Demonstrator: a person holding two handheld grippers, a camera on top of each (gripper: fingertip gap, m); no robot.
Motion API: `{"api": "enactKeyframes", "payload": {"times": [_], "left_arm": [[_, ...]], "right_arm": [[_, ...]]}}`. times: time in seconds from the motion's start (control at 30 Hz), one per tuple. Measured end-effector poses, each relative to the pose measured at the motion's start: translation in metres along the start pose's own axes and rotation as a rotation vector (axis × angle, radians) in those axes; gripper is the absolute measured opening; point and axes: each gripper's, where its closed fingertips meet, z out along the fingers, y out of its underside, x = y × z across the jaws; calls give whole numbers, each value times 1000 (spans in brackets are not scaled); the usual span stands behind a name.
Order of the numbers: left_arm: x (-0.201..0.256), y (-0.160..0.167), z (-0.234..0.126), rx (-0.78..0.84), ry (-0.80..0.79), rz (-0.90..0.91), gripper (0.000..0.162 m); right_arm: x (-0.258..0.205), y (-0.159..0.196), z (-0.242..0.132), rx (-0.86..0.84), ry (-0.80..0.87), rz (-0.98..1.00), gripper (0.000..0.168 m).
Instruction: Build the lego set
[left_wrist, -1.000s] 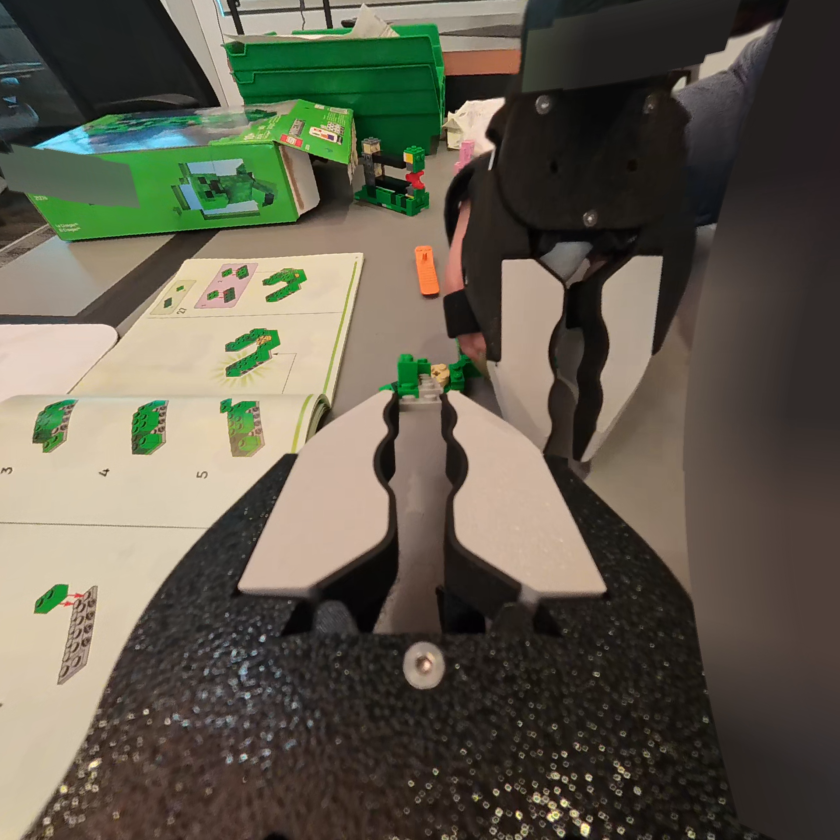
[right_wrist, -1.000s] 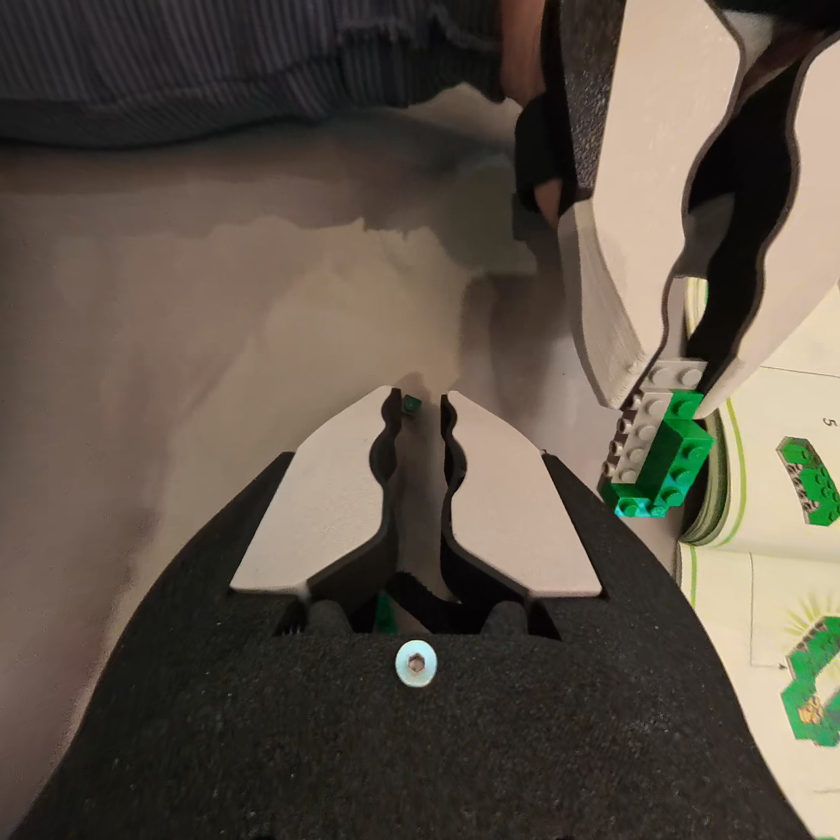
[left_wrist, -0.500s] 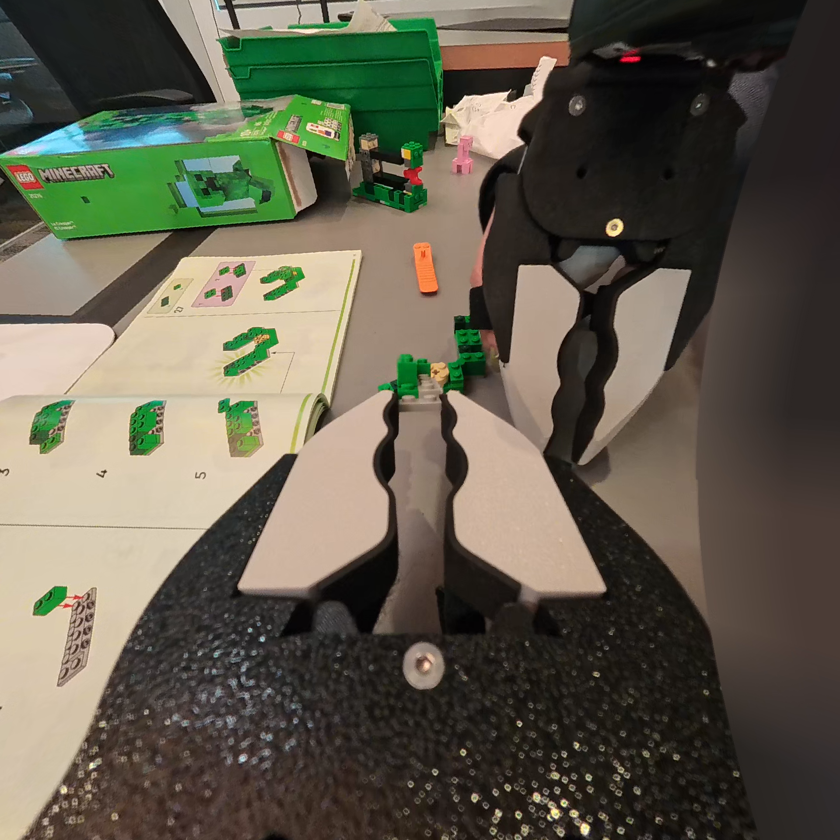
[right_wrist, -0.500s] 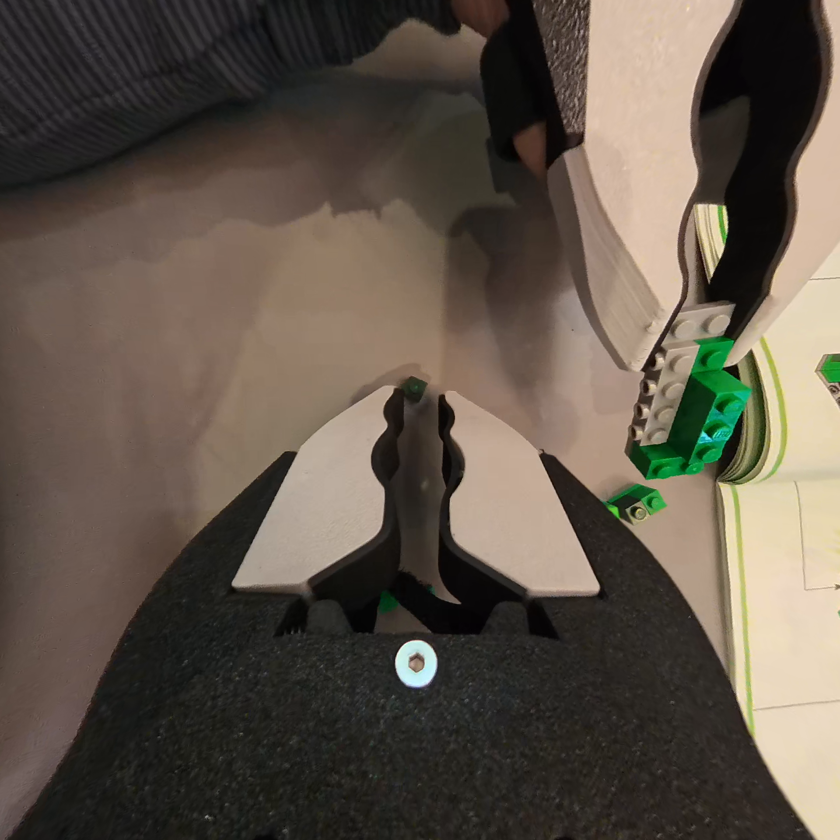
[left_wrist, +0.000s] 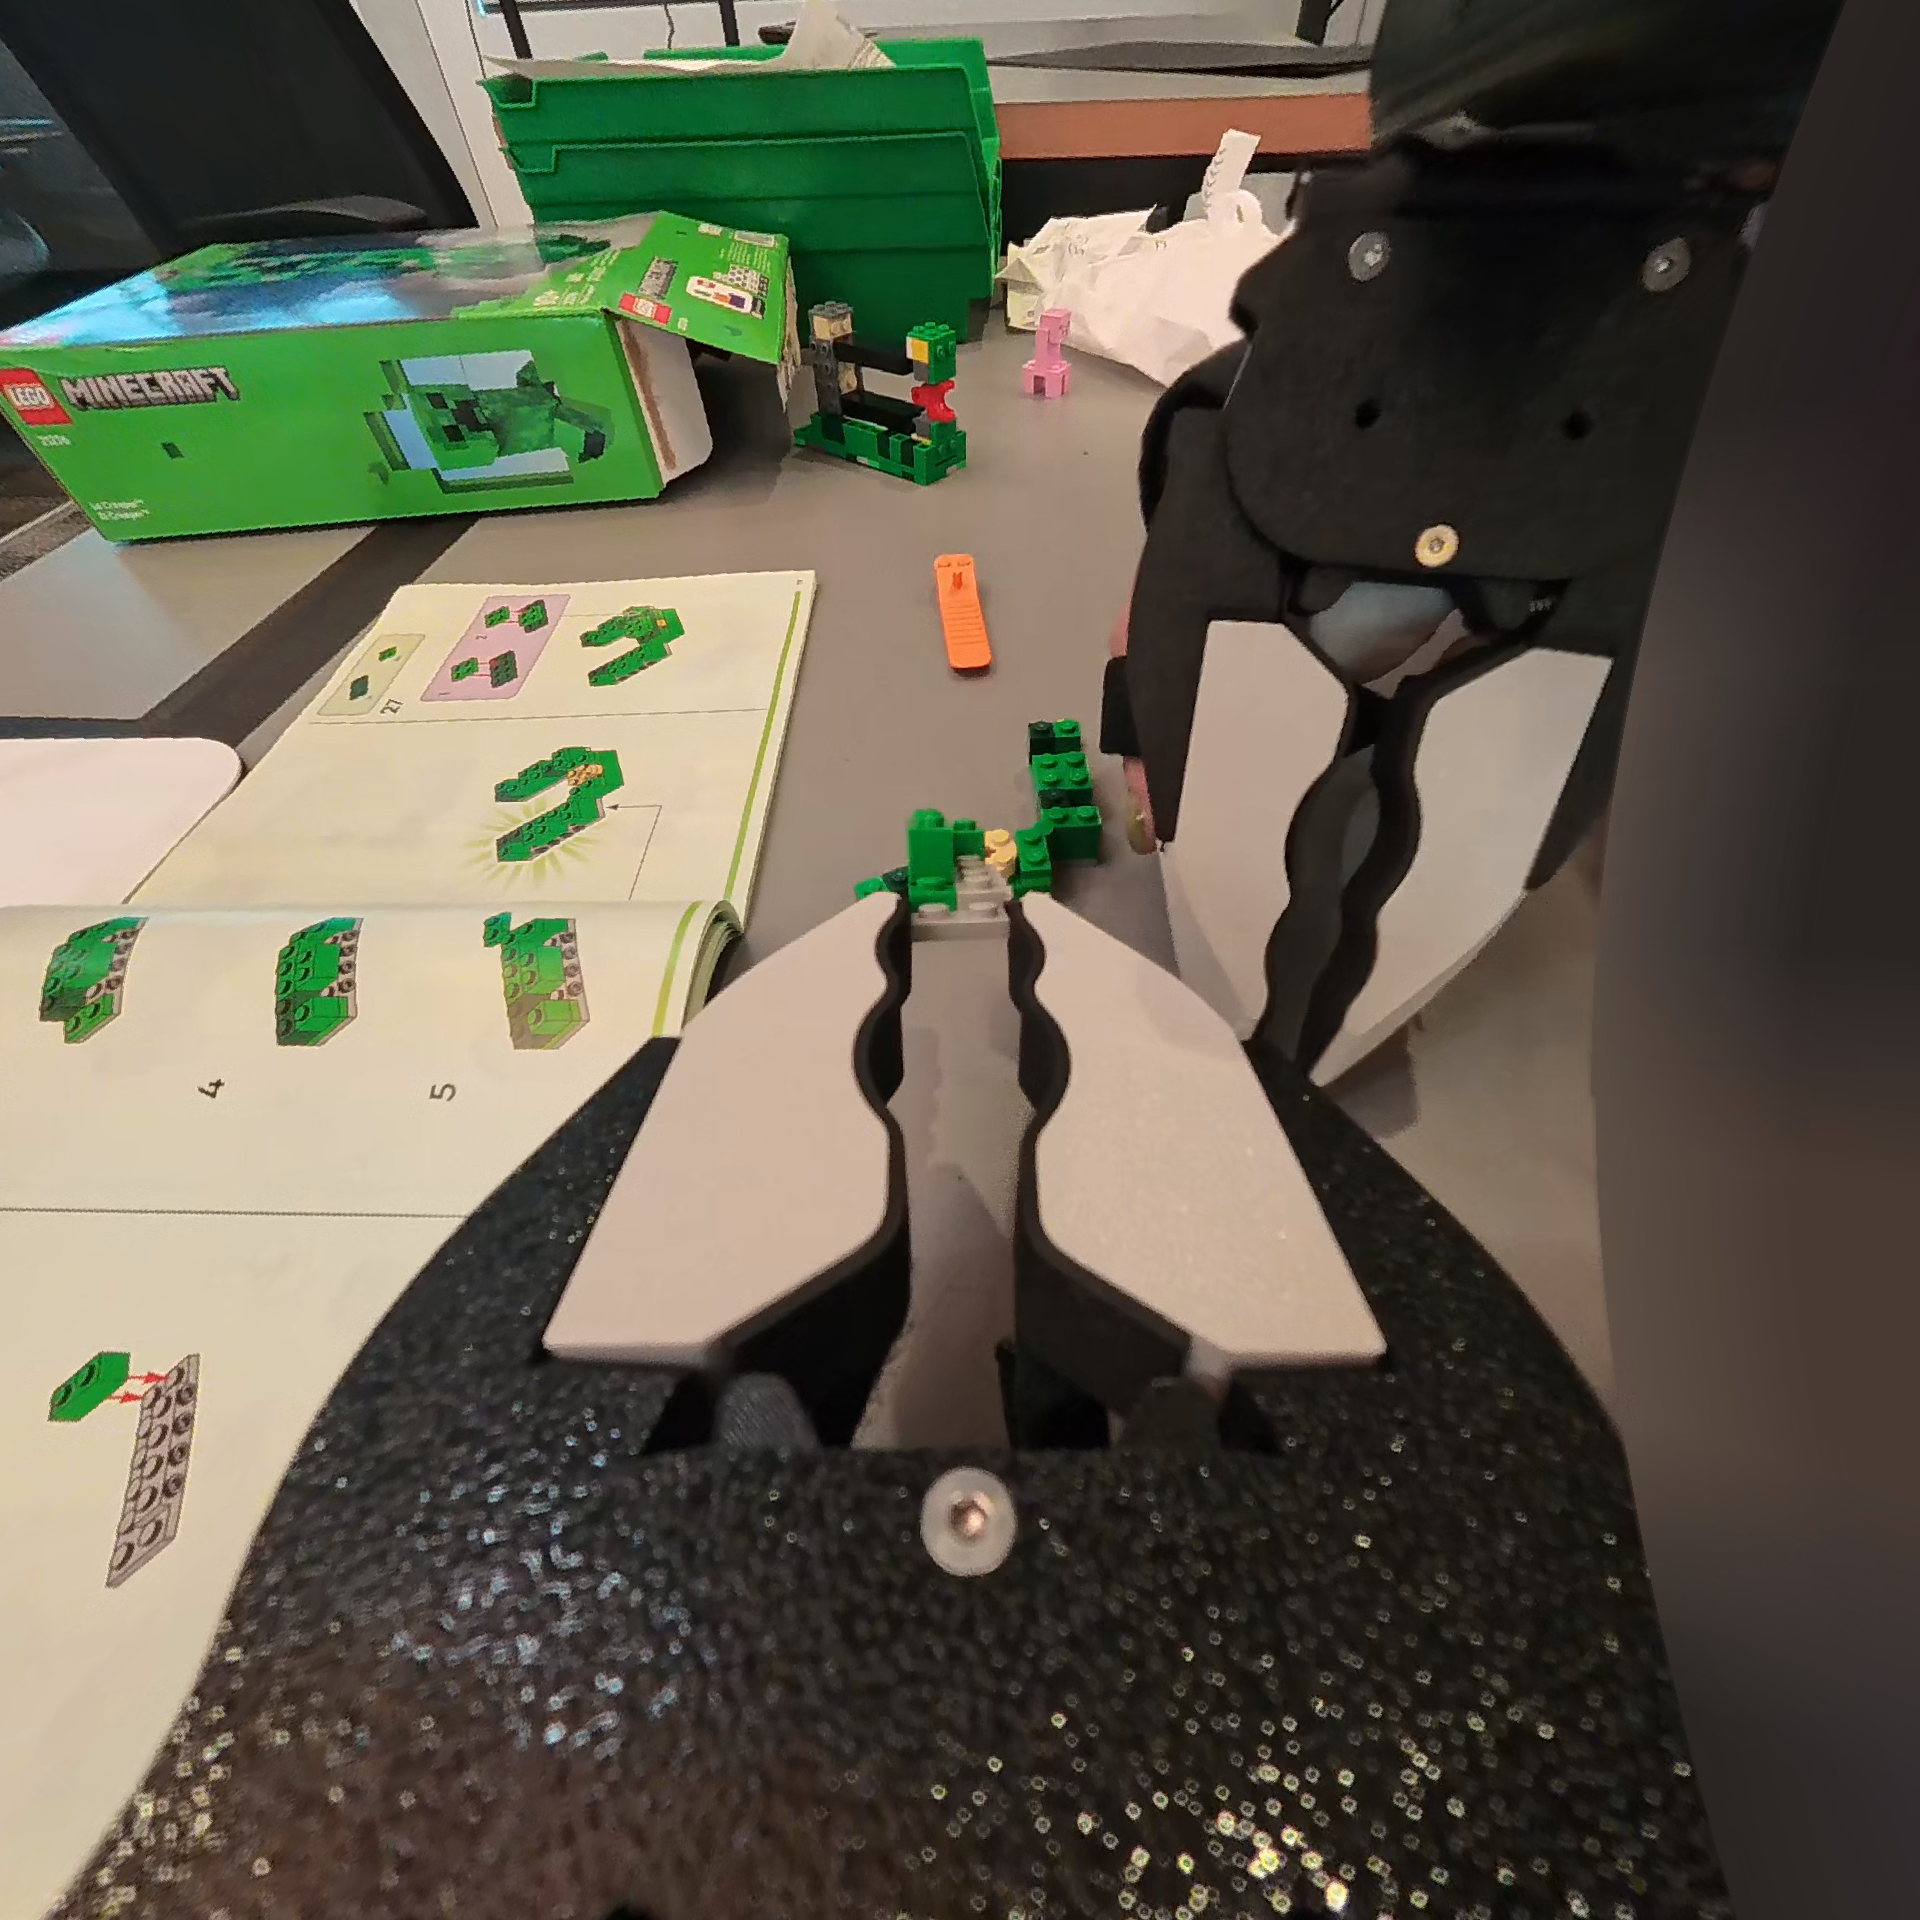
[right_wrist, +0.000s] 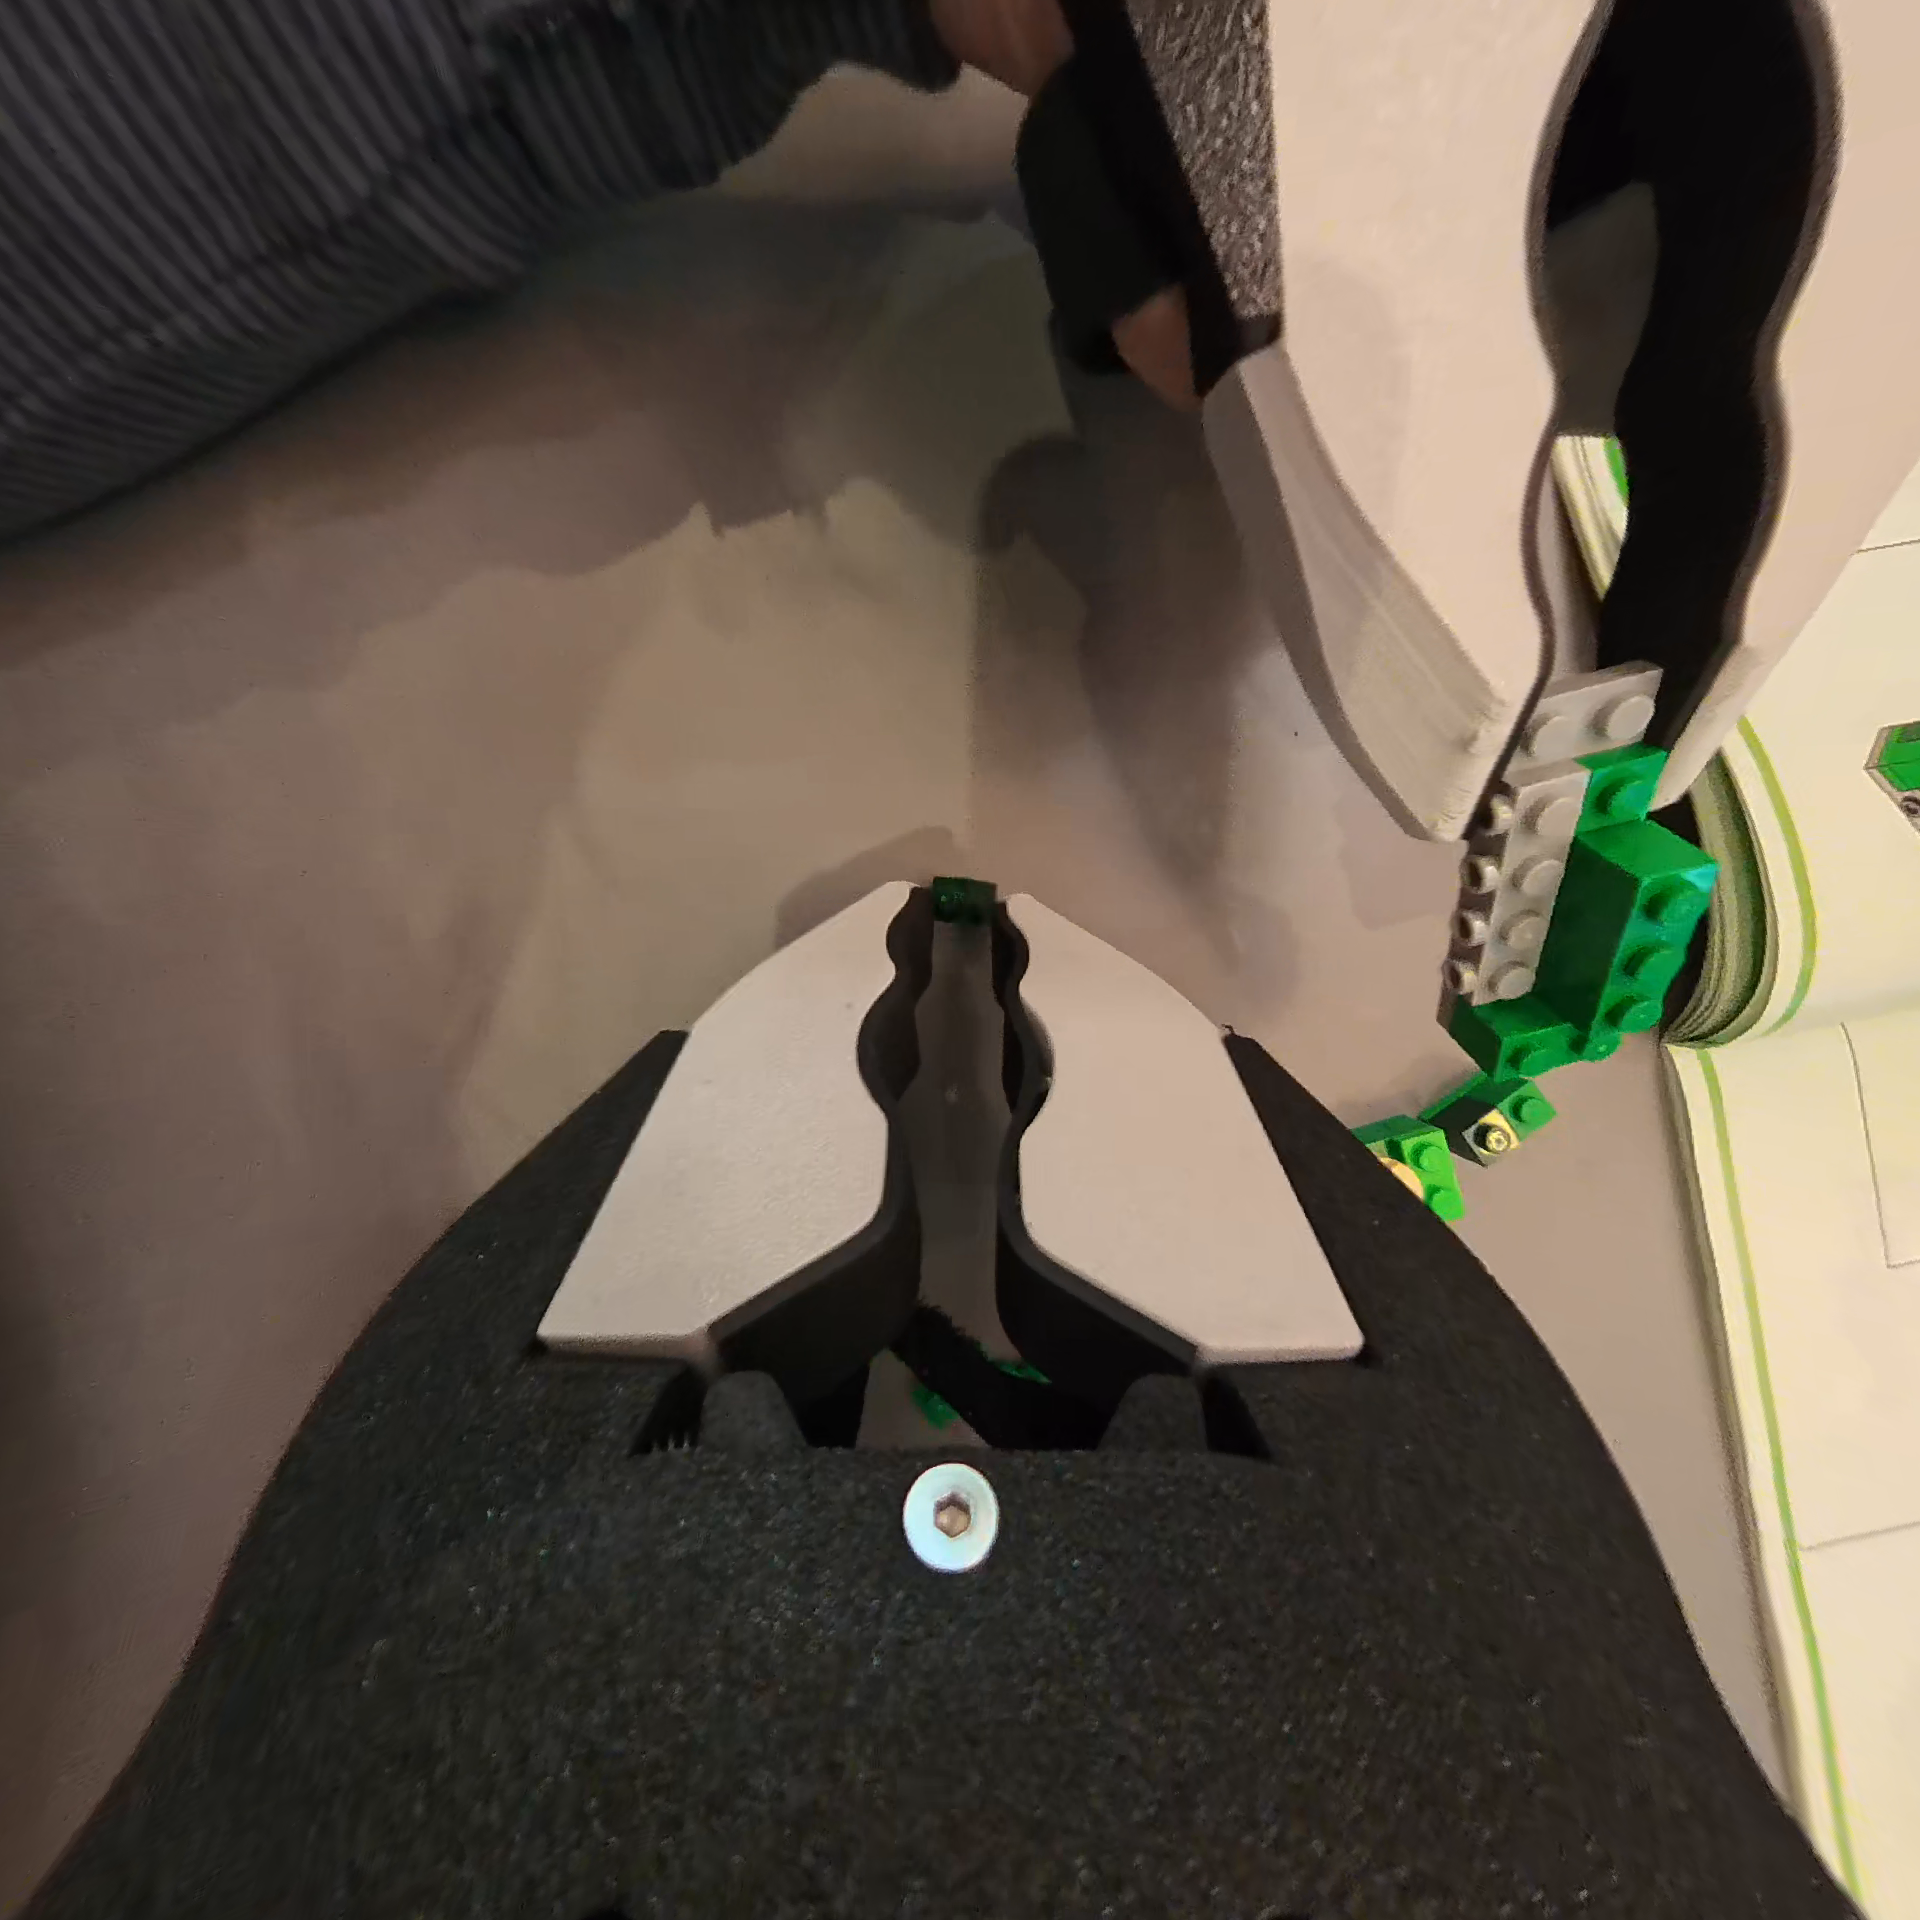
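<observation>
left gripper (left_wrist: 961, 914): clamped on grey plate (right_wrist: 1558, 769) | right gripper (right_wrist: 961, 899): pinched on small green piece (right_wrist: 958, 896) | risk: piece twisted out, since held only at tips.

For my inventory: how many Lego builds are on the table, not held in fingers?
3: a black-and-green build beside the open box, a pink figure right of it, and a curved green build just beyond the left gripper. More may be hidden.
</observation>
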Motion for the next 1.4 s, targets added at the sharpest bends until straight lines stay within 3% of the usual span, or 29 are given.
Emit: {"api": "enactKeyframes", "payload": {"times": [0.67,0.93,1.27,1.4], "left_arm": [[2,1,2,-3,14,-5,17],[2,1,2,-3,20,-6,17],[3,0,2,-1,28,-8,17],[3,0,2,0,28,-9,17]], "right_arm": [[4,3,-4,38,-35,22,14],[4,-3,-5,48,46,-191,10],[8,-2,-1,12,28,-280,14],[6,0,2,3,11,-285,8]]}}
